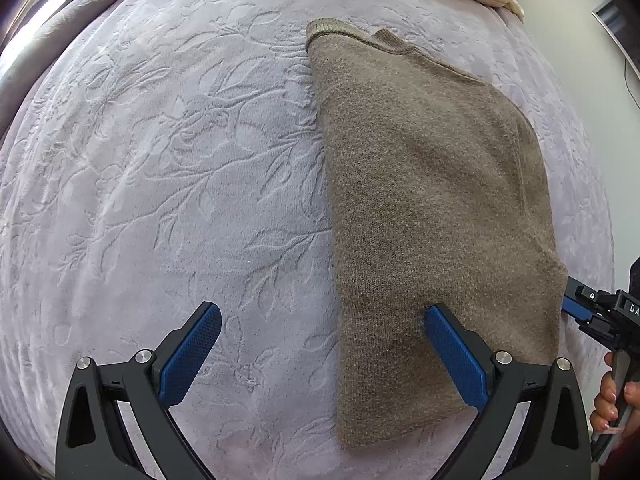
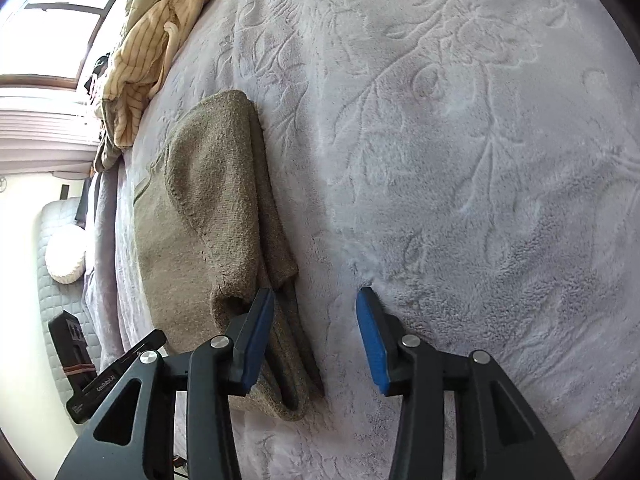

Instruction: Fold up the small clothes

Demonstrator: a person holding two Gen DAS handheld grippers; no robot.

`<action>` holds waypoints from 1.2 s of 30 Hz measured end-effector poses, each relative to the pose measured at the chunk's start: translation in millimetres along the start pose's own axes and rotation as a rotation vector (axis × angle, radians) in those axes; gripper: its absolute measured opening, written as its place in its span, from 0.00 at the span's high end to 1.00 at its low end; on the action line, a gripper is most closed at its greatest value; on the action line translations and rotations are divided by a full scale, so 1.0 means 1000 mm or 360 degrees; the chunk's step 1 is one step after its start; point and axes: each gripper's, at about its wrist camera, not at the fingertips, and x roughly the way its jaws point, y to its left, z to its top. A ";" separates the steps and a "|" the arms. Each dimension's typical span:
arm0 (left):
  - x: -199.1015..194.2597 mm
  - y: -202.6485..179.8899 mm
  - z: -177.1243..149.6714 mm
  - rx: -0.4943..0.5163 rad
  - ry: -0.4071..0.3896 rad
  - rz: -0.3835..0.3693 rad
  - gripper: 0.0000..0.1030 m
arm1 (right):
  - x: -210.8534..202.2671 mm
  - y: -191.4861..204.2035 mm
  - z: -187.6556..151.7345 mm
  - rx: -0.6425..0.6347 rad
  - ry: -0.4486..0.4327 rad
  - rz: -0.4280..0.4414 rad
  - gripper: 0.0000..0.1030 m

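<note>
Item: folded brown knit garment (image 1: 432,216), lying flat on the lilac embossed bed blanket (image 1: 168,168), at 3 o'clock in the left wrist view. Left claw (image 1: 322,354): wide open, empty. Right claw (image 2: 316,340): half open, gripping nothing, its left pad against the garment's edge. Cream striped clothes (image 2: 140,52) heaped at 11 o'clock.

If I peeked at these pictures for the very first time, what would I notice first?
Probably the fuzzy brown knitted garment, folded into a long strip on the pale lilac plush blanket with pressed-in leaf patterns. Next, the black grippers with blue fingers at the bottom of each view: the left gripper and the right gripper both stand open by the garment's near end. A cream striped garment lies bunched at the blanket's far edge.
</note>
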 end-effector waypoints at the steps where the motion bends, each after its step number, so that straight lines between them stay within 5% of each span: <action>1: 0.001 0.001 -0.001 -0.0001 0.0000 -0.0004 0.00 | 0.001 0.001 0.001 -0.0003 0.0003 -0.0001 0.54; 6: 0.000 0.007 0.001 -0.0024 -0.0001 -0.0066 0.00 | 0.002 0.003 0.006 -0.0022 0.0007 0.0006 0.54; 12: -0.004 0.029 0.021 -0.0106 -0.0031 -0.0318 0.00 | 0.003 0.009 0.018 -0.0108 0.0036 0.0106 0.53; 14: 0.002 0.032 0.029 -0.0101 0.0003 -0.0407 0.00 | 0.008 0.010 0.025 -0.0126 0.0062 0.0184 0.36; 19: 0.031 0.020 0.046 -0.0074 0.0135 -0.0612 0.00 | 0.031 0.018 0.046 -0.0190 0.0189 0.0306 0.35; 29: 0.056 -0.025 0.063 0.0058 0.0150 -0.0643 0.01 | 0.089 0.053 0.071 -0.0309 0.0396 0.0466 0.33; 30: 0.056 -0.027 0.063 0.0061 0.0145 -0.0638 0.05 | 0.093 0.054 0.070 -0.0292 0.0398 0.0457 0.34; 34: 0.050 -0.024 0.062 0.0039 0.0101 -0.0613 0.38 | 0.091 0.053 0.065 -0.0189 0.0370 0.0484 0.68; 36: 0.042 -0.015 0.061 0.0010 0.0085 -0.0669 0.50 | 0.082 0.053 0.062 -0.0142 0.0345 0.0572 0.70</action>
